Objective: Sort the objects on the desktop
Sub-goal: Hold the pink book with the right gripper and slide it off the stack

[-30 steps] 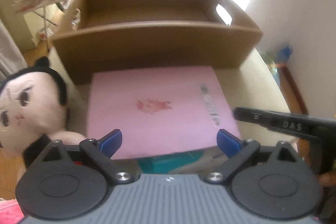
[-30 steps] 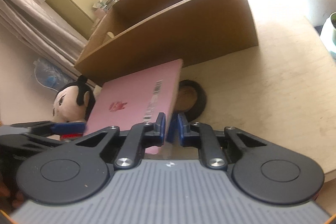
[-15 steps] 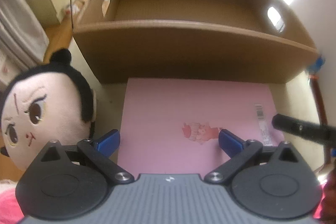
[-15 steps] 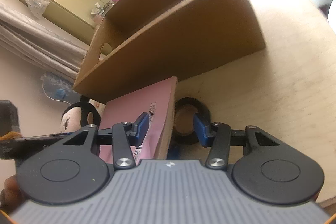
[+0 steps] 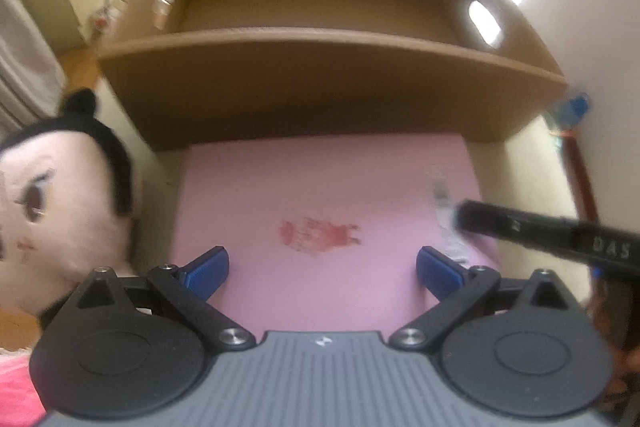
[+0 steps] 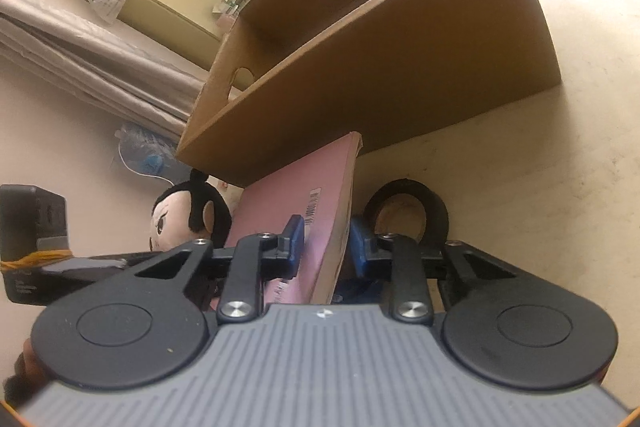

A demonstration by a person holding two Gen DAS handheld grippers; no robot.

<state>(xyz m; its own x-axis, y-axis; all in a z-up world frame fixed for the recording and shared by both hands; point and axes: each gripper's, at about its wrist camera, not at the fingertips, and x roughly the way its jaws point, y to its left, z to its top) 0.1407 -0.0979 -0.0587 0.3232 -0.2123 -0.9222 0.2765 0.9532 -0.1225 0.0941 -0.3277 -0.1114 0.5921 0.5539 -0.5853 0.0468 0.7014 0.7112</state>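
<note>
pale bench (image 6: 540,155) carries the cardboard box (image 5: 320,87); before it, right claw (image 6: 326,247) straddles the pink book (image 5: 320,195) unclenched, left claw (image 5: 322,265) released; the book could slip.

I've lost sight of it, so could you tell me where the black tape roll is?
In the right wrist view, the black tape roll lies on the table right of the pink book, below the cardboard box.

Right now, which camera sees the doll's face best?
The left wrist view: the doll fills its left edge, close, with eye and mouth visible, though blurred. The right wrist view shows only her small head behind the pink book.
</note>
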